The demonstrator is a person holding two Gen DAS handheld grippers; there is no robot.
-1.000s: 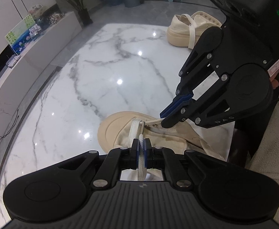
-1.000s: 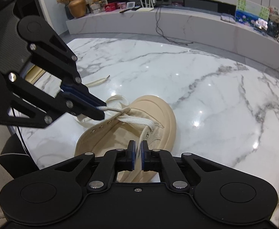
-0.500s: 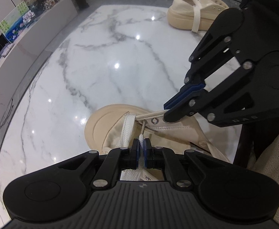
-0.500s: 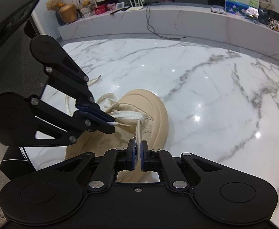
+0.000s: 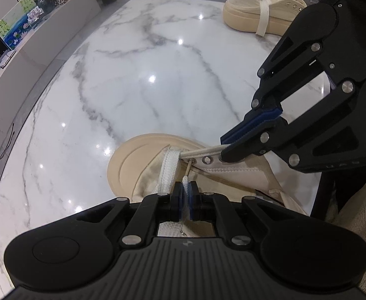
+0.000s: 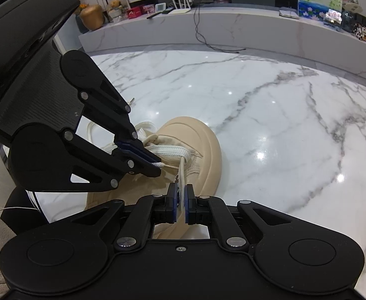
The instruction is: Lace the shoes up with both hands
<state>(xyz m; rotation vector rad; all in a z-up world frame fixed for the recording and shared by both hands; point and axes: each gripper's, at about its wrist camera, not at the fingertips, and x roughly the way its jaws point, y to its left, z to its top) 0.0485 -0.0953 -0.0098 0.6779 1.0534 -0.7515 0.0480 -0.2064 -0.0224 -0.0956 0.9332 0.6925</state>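
Note:
A beige shoe [image 5: 133,165] lies on the marble table [image 5: 138,80], toe pointing away from me. My left gripper [image 5: 185,196] is shut on the white lace [image 5: 168,172] just behind its tip, whose thin end points up at an eyelet [image 5: 192,161] of the shoe's right row. My right gripper [image 5: 223,150] reaches in from the right, shut on another strand of the same lace beside the eyelet row. The right wrist view shows the shoe [image 6: 198,145] with the right gripper [image 6: 181,201] clamping a lace strand [image 6: 182,172] and the left gripper [image 6: 158,167] pinching the lace tip.
A second beige shoe [image 5: 258,12] with a loose lace draped over it sits at the table's far right. A low white cabinet [image 6: 233,27] with cables and ornaments runs beyond the table. Pale fabric [image 5: 358,212] lies by the near edge.
Both grippers have dropped closer to the shoe. The left gripper has brought the lace tip up to the eyelet. The right gripper still holds its strand taut.

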